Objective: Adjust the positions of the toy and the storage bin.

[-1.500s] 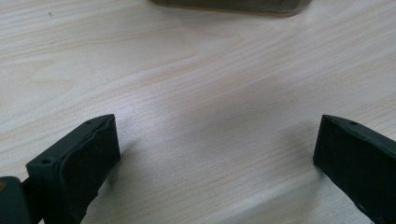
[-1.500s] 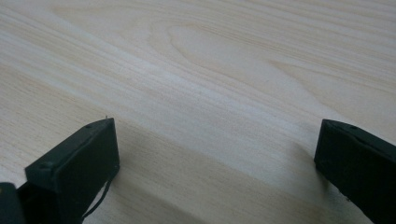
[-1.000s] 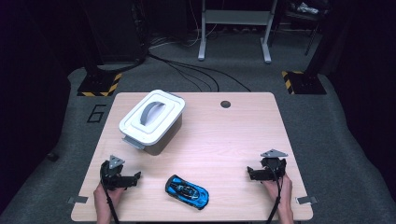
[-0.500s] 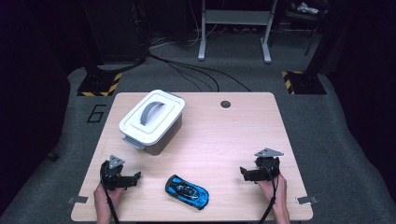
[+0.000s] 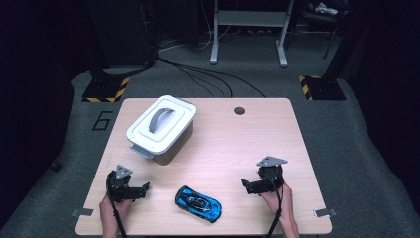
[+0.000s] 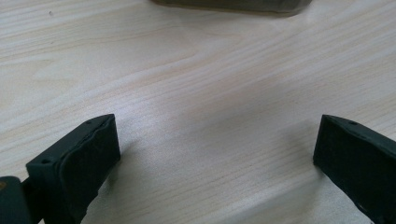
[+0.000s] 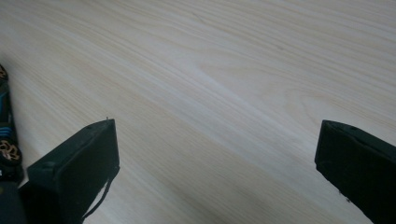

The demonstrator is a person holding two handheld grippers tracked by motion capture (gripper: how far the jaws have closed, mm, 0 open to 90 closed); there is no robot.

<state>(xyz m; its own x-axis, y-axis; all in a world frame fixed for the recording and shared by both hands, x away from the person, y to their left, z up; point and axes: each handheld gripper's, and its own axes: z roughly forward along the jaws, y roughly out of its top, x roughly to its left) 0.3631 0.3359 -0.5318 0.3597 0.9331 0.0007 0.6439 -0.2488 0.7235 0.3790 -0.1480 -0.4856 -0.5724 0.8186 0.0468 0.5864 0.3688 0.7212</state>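
The blue toy car lies on the tabletop near its front edge, between the two tools. The right tool sits near the car's right, jaws wide apart and empty; it seems angled toward the car. The left tool, equally open and empty, rests near its left.

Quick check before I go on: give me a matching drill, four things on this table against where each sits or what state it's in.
Things:
1. car
2. box
3. left gripper
4. hole

Places or states:
a. lid on, far left part of the table
b. near the far edge, right of centre
c. near edge, between the two grippers
d. open, holding nothing, near left corner

Pairs: 1-c, 2-a, 3-d, 4-b
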